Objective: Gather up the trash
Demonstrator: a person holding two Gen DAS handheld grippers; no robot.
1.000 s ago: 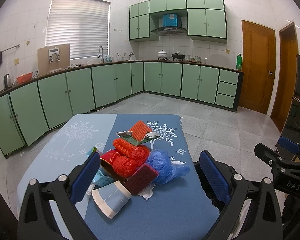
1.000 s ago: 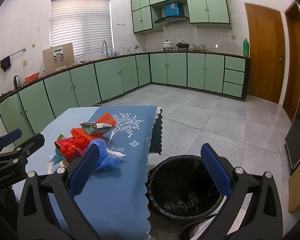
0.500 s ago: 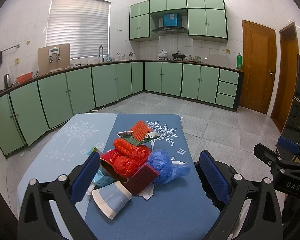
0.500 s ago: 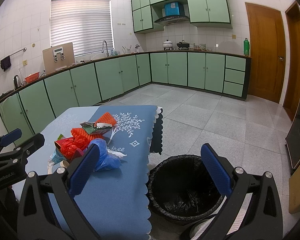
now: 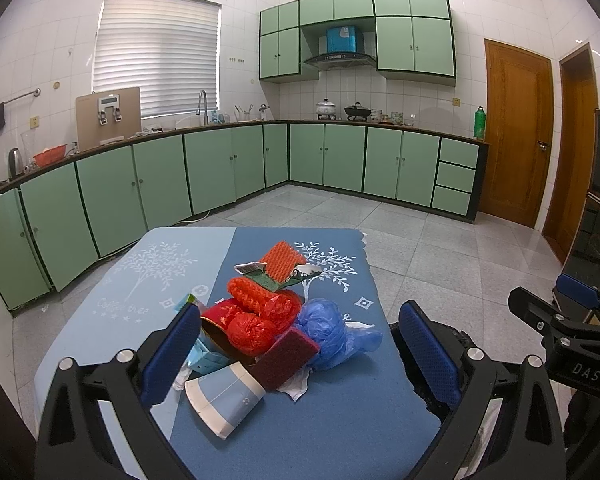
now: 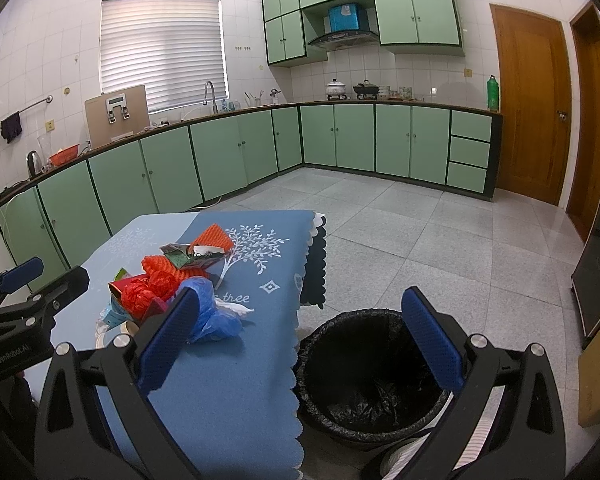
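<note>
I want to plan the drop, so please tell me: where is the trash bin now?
In the right wrist view, the black-lined trash bin stands on the floor at lower centre, just right of the blue-clothed table, between the open right gripper fingers.

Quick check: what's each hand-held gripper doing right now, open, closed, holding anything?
Left hand-held gripper: open, holding nothing, over the trash pile.
Right hand-held gripper: open, holding nothing.

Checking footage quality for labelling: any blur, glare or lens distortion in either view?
Left wrist view: sharp, strong fisheye bending the green counter cabinets, dark corners. Right wrist view: equally sharp, soft glare on the grey tiled floor, black-lined trash bin interior dim.
</note>
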